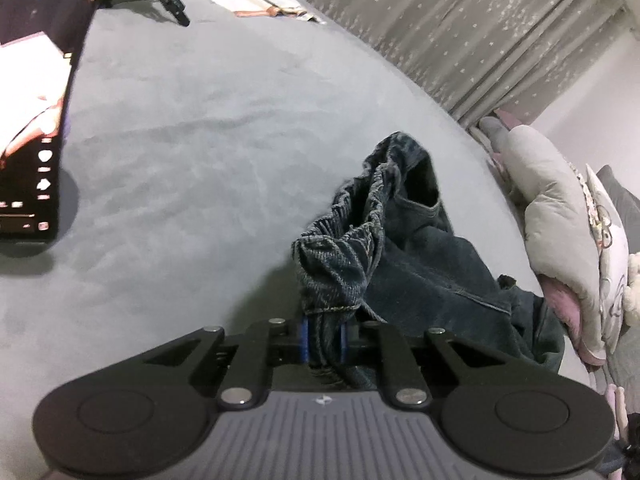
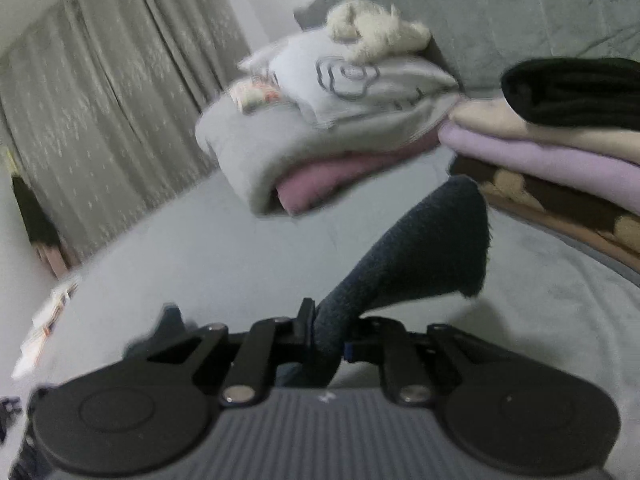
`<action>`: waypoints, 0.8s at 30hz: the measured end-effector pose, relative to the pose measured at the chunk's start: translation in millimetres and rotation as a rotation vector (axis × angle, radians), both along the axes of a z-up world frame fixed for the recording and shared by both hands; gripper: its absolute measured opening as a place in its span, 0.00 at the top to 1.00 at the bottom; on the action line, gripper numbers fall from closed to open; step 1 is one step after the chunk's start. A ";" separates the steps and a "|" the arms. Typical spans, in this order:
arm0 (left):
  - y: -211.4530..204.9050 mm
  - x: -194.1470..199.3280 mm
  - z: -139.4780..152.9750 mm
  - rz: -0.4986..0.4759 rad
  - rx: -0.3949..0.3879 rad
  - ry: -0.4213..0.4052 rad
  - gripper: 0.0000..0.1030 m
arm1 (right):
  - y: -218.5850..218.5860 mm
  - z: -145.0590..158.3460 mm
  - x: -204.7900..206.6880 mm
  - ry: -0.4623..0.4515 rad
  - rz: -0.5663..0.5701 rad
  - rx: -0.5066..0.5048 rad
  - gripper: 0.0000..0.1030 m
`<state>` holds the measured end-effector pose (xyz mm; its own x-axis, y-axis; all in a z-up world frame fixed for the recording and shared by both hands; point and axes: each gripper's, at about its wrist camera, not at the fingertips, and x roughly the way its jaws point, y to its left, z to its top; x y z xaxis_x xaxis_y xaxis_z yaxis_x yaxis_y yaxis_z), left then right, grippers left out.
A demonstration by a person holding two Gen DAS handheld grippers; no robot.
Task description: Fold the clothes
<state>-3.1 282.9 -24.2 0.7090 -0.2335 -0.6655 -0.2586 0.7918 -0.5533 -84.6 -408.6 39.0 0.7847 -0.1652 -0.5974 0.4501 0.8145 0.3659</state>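
both grippers clamped on the dark jeans over the grey bed

the jeans [image 1: 400, 248] sit in the lower middle to right of the left wrist view, a dark denim bundle with the elastic waistband bunched up and gaping open toward the top. the left gripper [image 1: 323, 340] at the bottom centre has its jaws closed tight on a fold of that waistband, denim pinched between the blue pads. in the right wrist view the right gripper [image 2: 329, 344] is also squeezed shut on a strip of the same dark fabric [image 2: 420, 248], which rises toward the centre right, blurry.

everything's over a grey bedspread [image 1: 200, 128]. no bins or baskets, just piles: a folded stack [image 2: 560, 152] in the right wrist view's upper right, black on top, then cream, lilac, brown patterned. just left of it a grey and pink bundle [image 2: 304, 148] with a fluffy cream thing [image 2: 372, 28] on top. a lit phone screen [image 1: 32, 100] fills the left wrist view's left edge, and grey starry curtains [image 1: 480, 32] fill the upper right.
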 end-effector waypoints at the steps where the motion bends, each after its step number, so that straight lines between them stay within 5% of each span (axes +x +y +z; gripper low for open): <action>1: 0.9 -1.2 -1.2 -0.004 0.005 0.015 0.88 | 0.4 -5.9 -2.8 0.041 0.000 0.005 0.89; 6: -0.6 -2.7 -3.7 -0.020 0.043 0.040 0.88 | -1.9 -45.5 -21.9 0.177 -0.017 0.053 0.87; 13: -3.7 -4.1 -6.7 -0.041 0.099 0.068 0.87 | -15.9 -59.1 -49.4 0.292 -0.044 0.058 0.66; 19: -8.7 -5.8 -7.3 -0.053 0.145 0.080 0.81 | -49.8 -31.8 -67.4 0.218 -0.062 -0.011 0.61; 24: -14.6 -6.9 -7.9 -0.049 0.192 0.080 0.70 | -75.6 -40.4 -42.4 0.189 -0.020 -0.006 0.60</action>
<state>-10.0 268.2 -32.1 0.6429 -0.1296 -0.7549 -0.2543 0.8935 -0.3700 -126.9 -484.2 -1.4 0.6554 -0.1836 -0.7326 0.5260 0.8070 0.2683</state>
